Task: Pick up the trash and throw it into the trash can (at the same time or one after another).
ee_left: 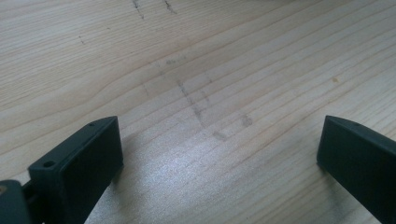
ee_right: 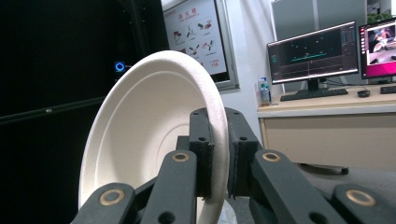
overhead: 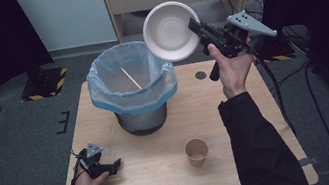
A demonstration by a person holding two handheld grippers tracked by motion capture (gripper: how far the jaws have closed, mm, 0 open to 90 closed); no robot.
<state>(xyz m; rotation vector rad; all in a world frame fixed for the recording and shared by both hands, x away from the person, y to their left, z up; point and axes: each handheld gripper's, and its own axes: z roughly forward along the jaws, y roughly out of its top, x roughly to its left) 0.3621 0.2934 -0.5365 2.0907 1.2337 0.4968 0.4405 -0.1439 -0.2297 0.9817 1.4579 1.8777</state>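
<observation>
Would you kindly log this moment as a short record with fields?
Right gripper: shut on the rim of the bowl, held tilted in the air by the bin
Left gripper: open, low over the table at its near left, holding nothing
Bin: lined with a blue bag, a stick inside
Cup: upright on the table, near side, untouched
Likely next: bowl dropped into the bin

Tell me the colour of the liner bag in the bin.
Light blue, translucent liner bag, folded over the dark bin's rim; clearest in the high view.
</observation>
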